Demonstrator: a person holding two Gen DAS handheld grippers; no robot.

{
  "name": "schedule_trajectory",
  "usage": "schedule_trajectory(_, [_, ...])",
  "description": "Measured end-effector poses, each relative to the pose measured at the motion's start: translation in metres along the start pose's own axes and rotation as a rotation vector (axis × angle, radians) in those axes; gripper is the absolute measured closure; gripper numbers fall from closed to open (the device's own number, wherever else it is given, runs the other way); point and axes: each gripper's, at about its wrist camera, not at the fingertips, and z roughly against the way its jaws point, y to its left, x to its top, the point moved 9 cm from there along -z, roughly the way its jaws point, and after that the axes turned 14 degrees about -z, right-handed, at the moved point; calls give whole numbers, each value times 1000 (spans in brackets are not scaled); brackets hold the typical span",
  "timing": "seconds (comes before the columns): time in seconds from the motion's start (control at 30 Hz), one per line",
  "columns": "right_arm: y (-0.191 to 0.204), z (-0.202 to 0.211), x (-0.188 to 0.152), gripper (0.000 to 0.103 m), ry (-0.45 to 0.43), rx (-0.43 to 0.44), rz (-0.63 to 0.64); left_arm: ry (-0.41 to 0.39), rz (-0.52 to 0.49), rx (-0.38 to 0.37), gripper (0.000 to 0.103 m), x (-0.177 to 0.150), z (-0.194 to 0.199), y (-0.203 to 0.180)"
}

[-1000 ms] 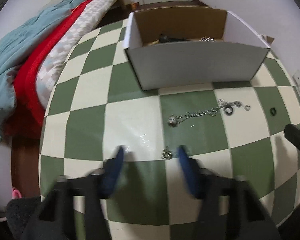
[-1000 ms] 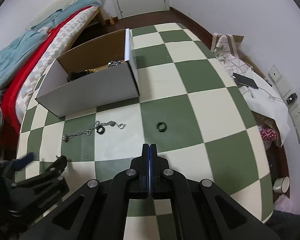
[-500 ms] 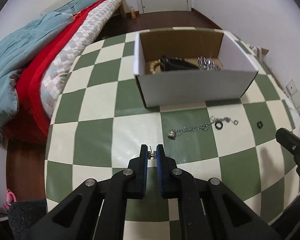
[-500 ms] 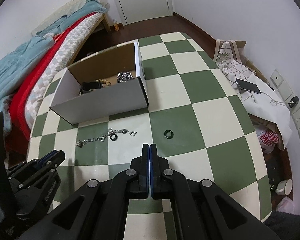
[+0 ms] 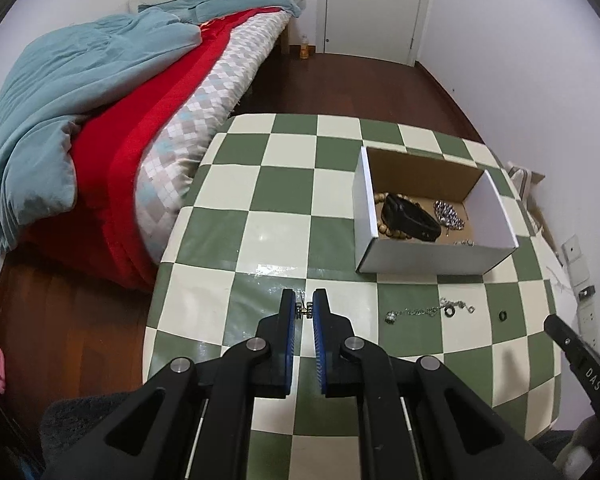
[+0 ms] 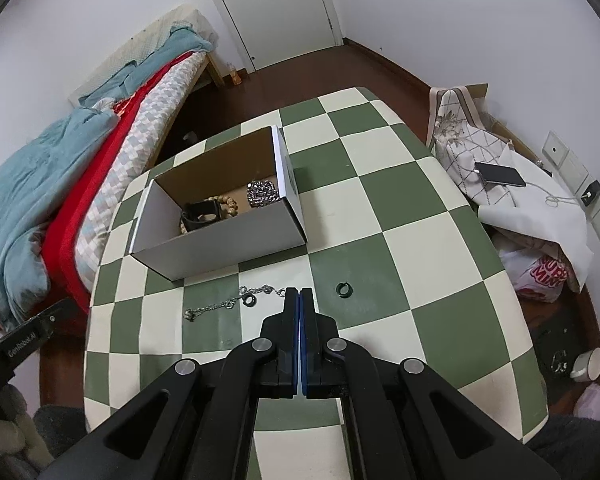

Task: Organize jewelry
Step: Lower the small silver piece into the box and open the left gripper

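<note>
The left gripper [image 5: 304, 309] is clamped on a small earring [image 5: 304, 308] above the tabletop [image 5: 276, 184], so the carry step seems in hand, and next it must travel forward-right over the box [image 5: 428, 258], while the right gripper [image 6: 299, 296] is pressed together, empty.

Small silver earring [image 5: 304, 309] pinched between blue pads, silver chain [image 6: 224, 304] and black ring [image 6: 343, 289] lying before open box [image 6: 220, 236].
</note>
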Motion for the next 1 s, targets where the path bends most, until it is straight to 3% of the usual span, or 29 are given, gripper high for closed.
schedule_trajectory(0.13, [15,5,9,103,2,34,15,-19,-10,-46,97,22,5,-13])
schedule_trajectory(0.3, [55,-1,44,103,4,90,61,-43,-42,-125,97,78,-2,-34])
schedule_trajectory(0.53, [100,-47,96,103,85,102,121,27,-104,-173,97,135,-50,-49])
schedule_trajectory(0.73, [106,-97,114,103,205,57,137,91,-128,-171,97,148,-83,-52])
schedule_trajectory(1.0, [107,-127,117,102,286,1,165,196,-128,-191,94,144,-113,-61])
